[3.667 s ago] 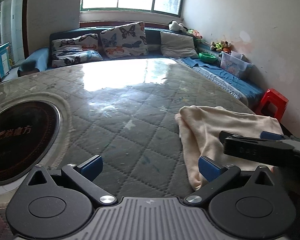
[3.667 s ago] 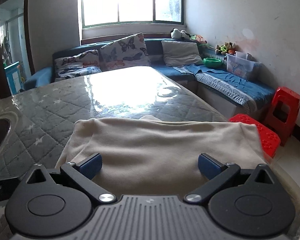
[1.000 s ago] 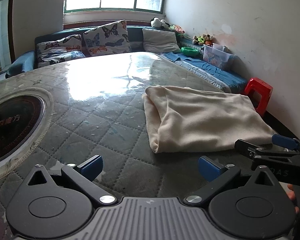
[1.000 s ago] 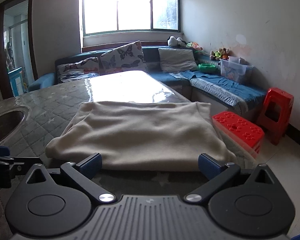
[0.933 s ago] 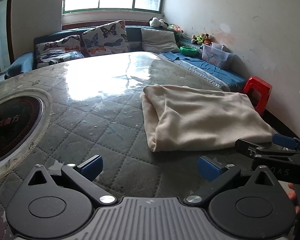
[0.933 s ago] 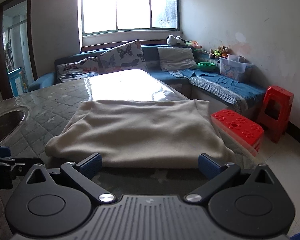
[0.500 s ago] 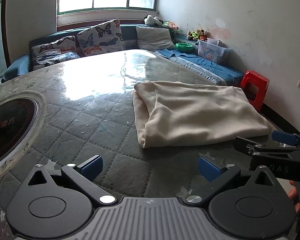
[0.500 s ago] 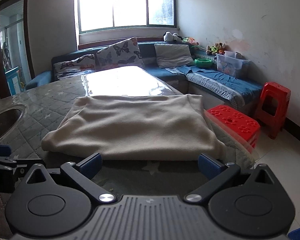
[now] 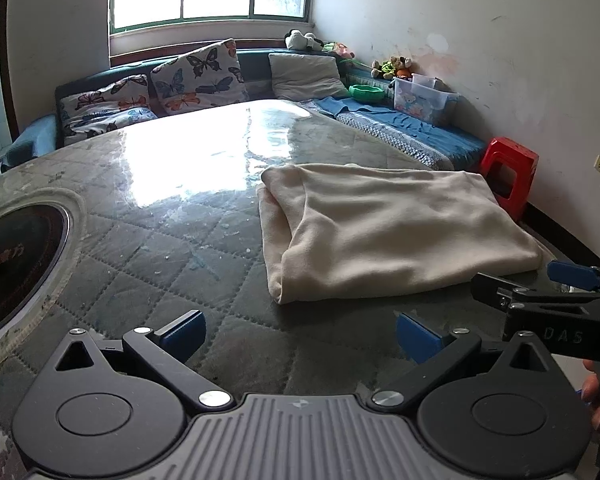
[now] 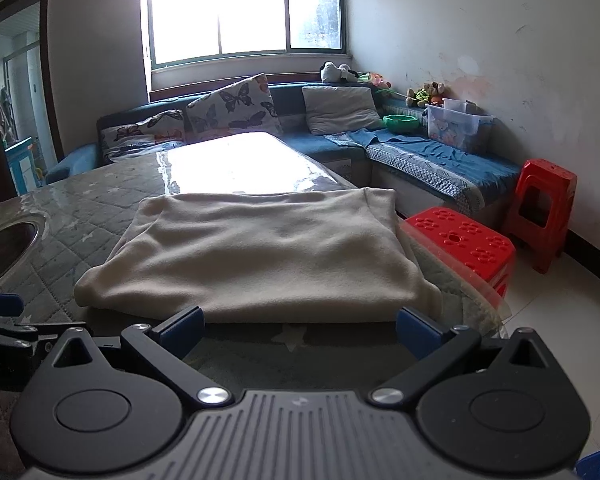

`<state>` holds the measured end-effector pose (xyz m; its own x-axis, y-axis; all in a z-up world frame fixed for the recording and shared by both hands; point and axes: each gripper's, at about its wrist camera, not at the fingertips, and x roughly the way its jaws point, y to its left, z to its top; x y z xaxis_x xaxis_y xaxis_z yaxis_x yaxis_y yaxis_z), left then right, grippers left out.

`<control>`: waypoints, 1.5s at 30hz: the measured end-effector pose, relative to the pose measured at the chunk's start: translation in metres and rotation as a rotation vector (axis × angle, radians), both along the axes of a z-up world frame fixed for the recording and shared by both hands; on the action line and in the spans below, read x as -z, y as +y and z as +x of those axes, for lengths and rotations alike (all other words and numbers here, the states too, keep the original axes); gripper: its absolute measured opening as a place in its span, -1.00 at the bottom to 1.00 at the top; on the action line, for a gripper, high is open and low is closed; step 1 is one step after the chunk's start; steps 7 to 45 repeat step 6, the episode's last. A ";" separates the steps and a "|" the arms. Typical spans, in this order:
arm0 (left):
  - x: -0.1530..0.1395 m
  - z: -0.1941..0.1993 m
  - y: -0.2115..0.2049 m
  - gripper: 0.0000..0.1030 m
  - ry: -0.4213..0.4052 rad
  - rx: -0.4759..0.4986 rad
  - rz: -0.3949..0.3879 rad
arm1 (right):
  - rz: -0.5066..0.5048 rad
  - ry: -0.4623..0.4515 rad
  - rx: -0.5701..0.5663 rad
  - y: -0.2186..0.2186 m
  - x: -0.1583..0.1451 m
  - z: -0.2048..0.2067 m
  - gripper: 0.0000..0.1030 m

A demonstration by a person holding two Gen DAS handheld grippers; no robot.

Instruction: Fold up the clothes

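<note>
One folded cloth (image 10: pixel 260 256) is seen at 12 o'clock, two grippers (image 9: pixel 300 338) (image 10: pixel 298 330), two red stools (image 10: pixel 466 240) (image 10: pixel 544 204) at 2 o'clock, and three cushions (image 10: pixel 236 106) far off.

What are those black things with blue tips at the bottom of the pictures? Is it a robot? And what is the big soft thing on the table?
It is not a robot. A person holds one grabbing tool in each hand, and each tool carries a small camera that looks forward along its two blue-tipped fingers. So you get two pictures of the same room.

One picture comes from the left tool. Its fingers are spread apart and hold nothing. At the side of that picture you can see the right tool poking in.

The other picture comes from the right tool. It is open too and empty.

The soft thing is a cream garment, folded into a neat block. It lies on a quilted table with a shiny clear cover. Neither tool touches it.

Behind the table is a blue sofa, and a red stool stands by the wall.
</note>
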<state>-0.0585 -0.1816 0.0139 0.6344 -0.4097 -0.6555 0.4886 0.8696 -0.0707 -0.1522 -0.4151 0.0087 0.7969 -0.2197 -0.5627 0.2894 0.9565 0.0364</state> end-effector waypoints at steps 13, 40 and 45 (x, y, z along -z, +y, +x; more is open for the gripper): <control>-0.004 0.000 -0.003 1.00 -0.017 0.015 0.006 | 0.009 0.002 0.001 -0.001 0.000 0.002 1.00; -0.004 0.000 -0.003 1.00 -0.017 0.015 0.006 | 0.009 0.002 0.001 -0.001 0.000 0.002 1.00; -0.004 0.000 -0.003 1.00 -0.017 0.015 0.006 | 0.009 0.002 0.001 -0.001 0.000 0.002 1.00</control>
